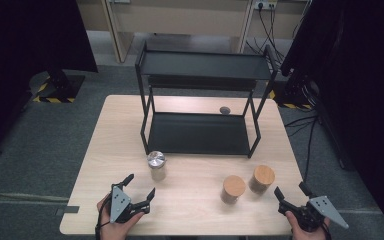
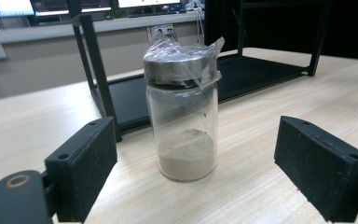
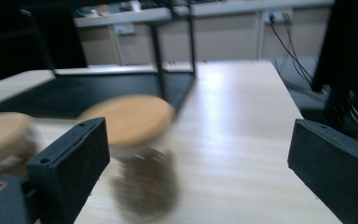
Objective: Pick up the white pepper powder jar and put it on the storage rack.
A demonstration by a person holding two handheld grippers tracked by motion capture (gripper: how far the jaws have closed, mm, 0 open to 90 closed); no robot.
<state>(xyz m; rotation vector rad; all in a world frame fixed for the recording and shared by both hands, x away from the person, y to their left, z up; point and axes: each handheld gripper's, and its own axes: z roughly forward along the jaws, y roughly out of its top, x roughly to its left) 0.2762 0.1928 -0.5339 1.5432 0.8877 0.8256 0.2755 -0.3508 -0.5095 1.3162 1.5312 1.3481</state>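
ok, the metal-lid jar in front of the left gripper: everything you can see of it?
The metal-lid jar is a clear glass cylinder, upright on the wooden table just in front of the black shelf rack. Its round silvery lid has crinkled clear plastic film trapped under it, sticking out at the sides. Pale beige powder fills roughly the bottom third. The left gripper is open, jaws wide to either side and short of it; nothing touches the jar but the table.

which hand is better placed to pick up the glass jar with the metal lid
Left. The left gripper sits open just below the metal-lidded glass jar of pale powder, which stands centred between its jaws in the left gripper view. The right gripper faces the wooden-lidded jars across the table.
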